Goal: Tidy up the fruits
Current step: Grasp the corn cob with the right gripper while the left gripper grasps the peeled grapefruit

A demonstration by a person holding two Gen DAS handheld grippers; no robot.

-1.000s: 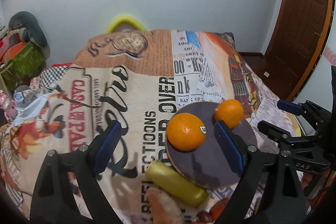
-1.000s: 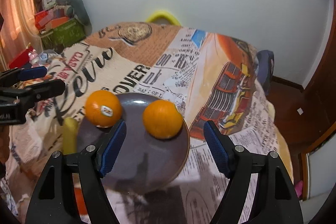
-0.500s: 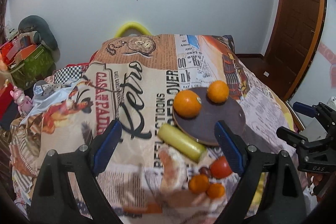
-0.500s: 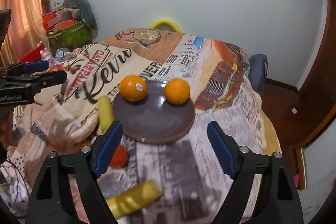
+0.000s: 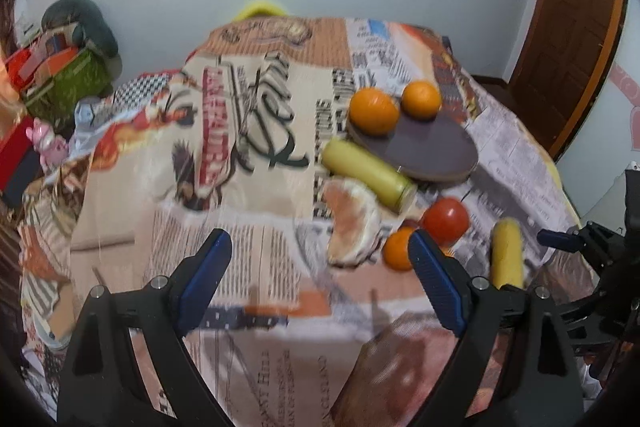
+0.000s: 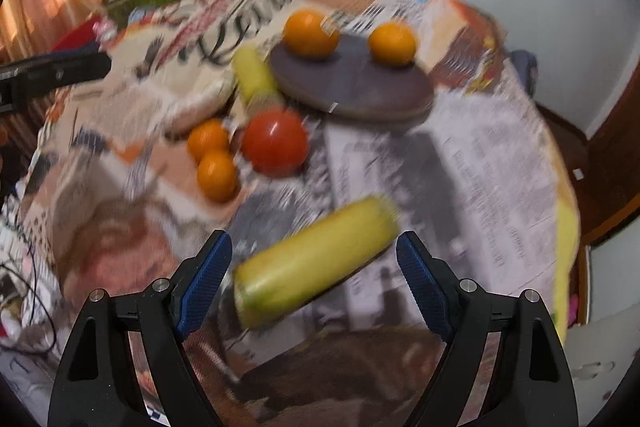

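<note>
Two oranges [image 5: 374,111] [image 5: 421,99] sit on a dark round plate [image 5: 432,149], also in the right wrist view [image 6: 360,87]. Beside the plate on the printed cloth lie a yellow corn-like piece [image 5: 366,173], a red tomato [image 6: 276,143], two small oranges [image 6: 208,139] [image 6: 216,173] and a pale orange wedge [image 5: 352,219]. A second yellow piece [image 6: 316,259] lies just ahead of my right gripper [image 6: 314,279], which is open and empty. My left gripper [image 5: 320,283] is open and empty, above the near part of the table.
The table carries a newspaper-print cloth [image 5: 256,131] that drops off at the edges. Clutter and a green bag [image 5: 68,75] stand at far left. A wooden door [image 5: 576,19] is at right. A yellow chair back [image 5: 262,9] shows behind the table.
Both grippers have pulled back from the plate toward the near edge of the table. The loose fruit in front of the plate has come into view.
</note>
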